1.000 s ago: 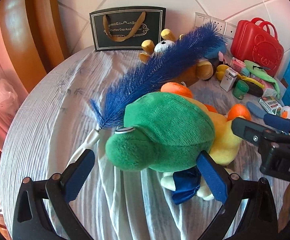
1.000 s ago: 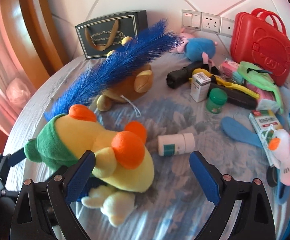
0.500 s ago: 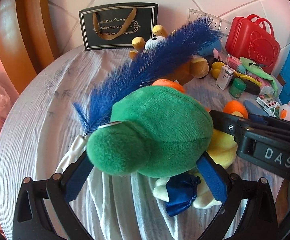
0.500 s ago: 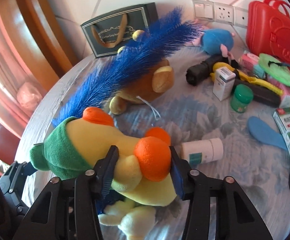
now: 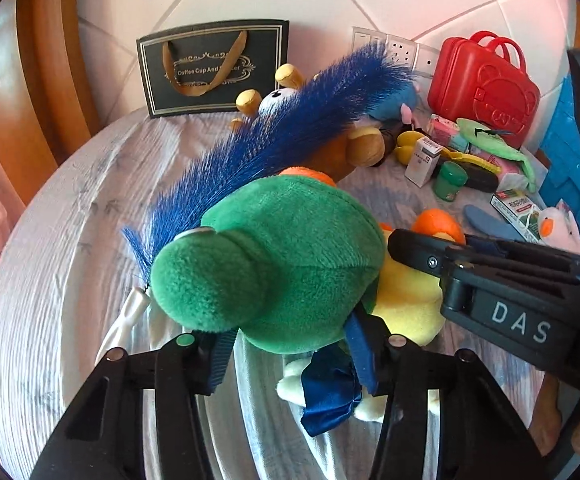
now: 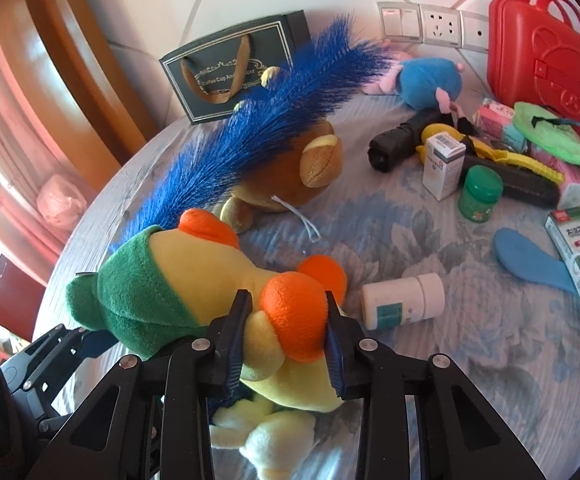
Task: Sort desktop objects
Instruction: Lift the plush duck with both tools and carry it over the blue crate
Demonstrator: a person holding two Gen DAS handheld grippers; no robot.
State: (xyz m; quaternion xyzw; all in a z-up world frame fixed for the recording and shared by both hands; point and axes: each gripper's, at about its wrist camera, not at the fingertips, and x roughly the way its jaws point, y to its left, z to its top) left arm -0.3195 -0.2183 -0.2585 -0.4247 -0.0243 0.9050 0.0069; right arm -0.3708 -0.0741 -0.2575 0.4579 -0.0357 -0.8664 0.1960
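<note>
Both tongs [image 5: 285, 354] [image 6: 285, 334] squeeze fuzzy, rounded plush duck [image 6: 209, 292].

The bottle [image 6: 402, 301] lies right of the plush duck [image 6: 193, 292] (the feather [image 6: 273, 108] behind it).

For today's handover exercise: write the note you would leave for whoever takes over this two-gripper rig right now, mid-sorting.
Left gripper: shut on the plush toy, at its green hat end.
Right gripper: shut on the plush toy, pinching its orange part.
The toy lies at the near table edge, on the blue feather duster. White bottle, green jar and brown plush are loose on the cloth; the red case stands at the back.
Done: toy gripped.
Left: place it, then sort the rest.
</note>
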